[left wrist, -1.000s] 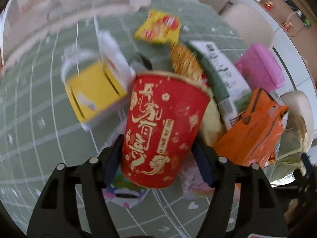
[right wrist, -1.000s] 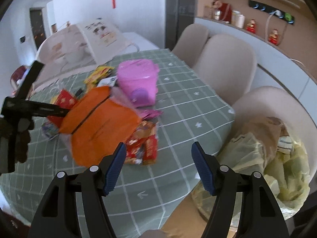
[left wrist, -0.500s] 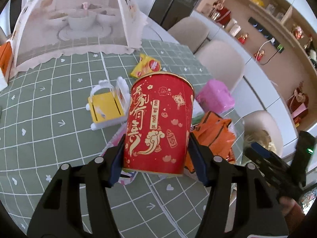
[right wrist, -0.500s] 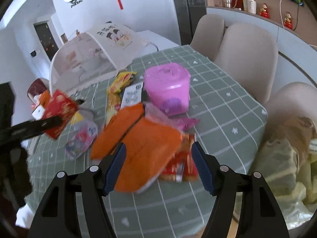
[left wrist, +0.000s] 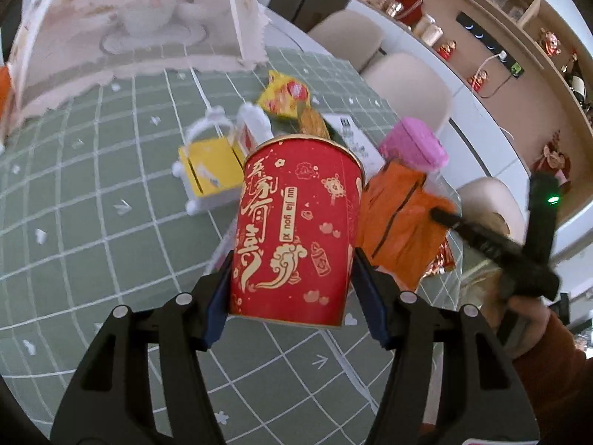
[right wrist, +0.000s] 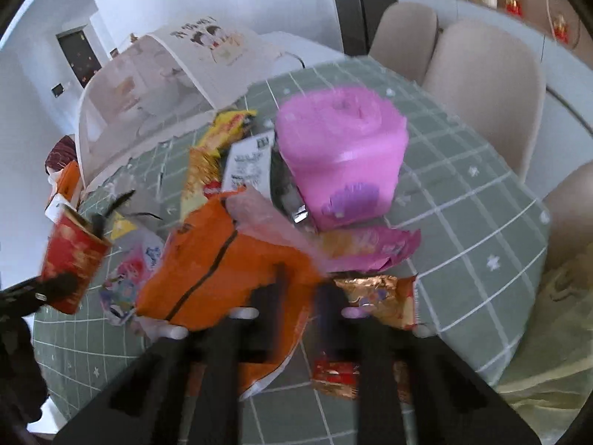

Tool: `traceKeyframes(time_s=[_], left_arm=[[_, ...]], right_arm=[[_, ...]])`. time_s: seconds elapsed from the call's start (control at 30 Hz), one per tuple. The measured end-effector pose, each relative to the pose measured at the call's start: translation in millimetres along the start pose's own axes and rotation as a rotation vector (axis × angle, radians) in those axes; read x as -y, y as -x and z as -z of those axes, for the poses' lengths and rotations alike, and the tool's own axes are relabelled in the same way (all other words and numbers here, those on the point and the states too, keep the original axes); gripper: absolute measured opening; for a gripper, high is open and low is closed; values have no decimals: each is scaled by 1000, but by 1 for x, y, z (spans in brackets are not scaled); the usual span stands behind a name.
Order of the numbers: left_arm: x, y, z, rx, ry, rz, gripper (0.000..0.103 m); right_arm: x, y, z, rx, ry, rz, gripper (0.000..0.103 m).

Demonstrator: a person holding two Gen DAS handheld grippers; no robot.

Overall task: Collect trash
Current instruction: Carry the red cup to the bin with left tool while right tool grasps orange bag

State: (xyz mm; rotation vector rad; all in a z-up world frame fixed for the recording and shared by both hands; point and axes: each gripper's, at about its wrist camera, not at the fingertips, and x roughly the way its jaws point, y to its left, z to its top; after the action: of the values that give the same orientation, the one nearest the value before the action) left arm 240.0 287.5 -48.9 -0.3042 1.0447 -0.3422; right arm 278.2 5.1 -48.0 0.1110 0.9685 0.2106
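Round table (left wrist: pixel 92 222) with green grid cloth carries the whole mess; beige chairs (right wrist: pixel 481 85) ring its far side and a white mesh food cover (left wrist: pixel 122 22) sits at the back edge. Trash is clustered mid-table: pink plastic tub (right wrist: pixel 341 163) upright near the far side, orange bag (right wrist: pixel 222 267) crumpled just in front of it, a pink wrapper (right wrist: pixel 370 248) and a red-gold foil packet (right wrist: pixel 378 296) beside the bag, a white printed paper (right wrist: pixel 248 163) and a yellow snack packet (left wrist: pixel 285 92) behind, and a small yellow-and-white box with handle (left wrist: pixel 211 170) off to one side. Left gripper (left wrist: pixel 292 304) is clamped on a red paper cup (left wrist: pixel 296 233) with gold print, both blue pads pressed to its lower sides, jaws fairly wide because of the cup's girth; cup is upright-ish and lifted clear above the cloth. Right gripper (right wrist: pixel 296 289) is down at the near edge of the orange bag, jaws closing, heavily motion-blurred; the bag's edge looks to be between the fingers, but I can't confirm the pads are pressing on it. Yellowish bin bag (right wrist: pixel 548 333) hangs open off the table edge on the right side.
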Motion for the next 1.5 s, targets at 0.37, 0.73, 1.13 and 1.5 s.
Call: traceKeyframes(time_s=[0.37, 0.73, 1.13, 1.5], left_arm=[[5, -23, 9, -94, 6, 82, 57], [30, -37, 8, -157, 5, -92, 59], [61, -40, 3, -155, 12, -179, 52], [165, 29, -45, 122, -143, -11, 51]], right_arm=[[16, 60, -4, 61, 31, 112, 10], [30, 57, 17, 32, 44, 12, 10], [67, 111, 3, 152, 49, -11, 10], [129, 190, -7, 305, -9, 42, 10]])
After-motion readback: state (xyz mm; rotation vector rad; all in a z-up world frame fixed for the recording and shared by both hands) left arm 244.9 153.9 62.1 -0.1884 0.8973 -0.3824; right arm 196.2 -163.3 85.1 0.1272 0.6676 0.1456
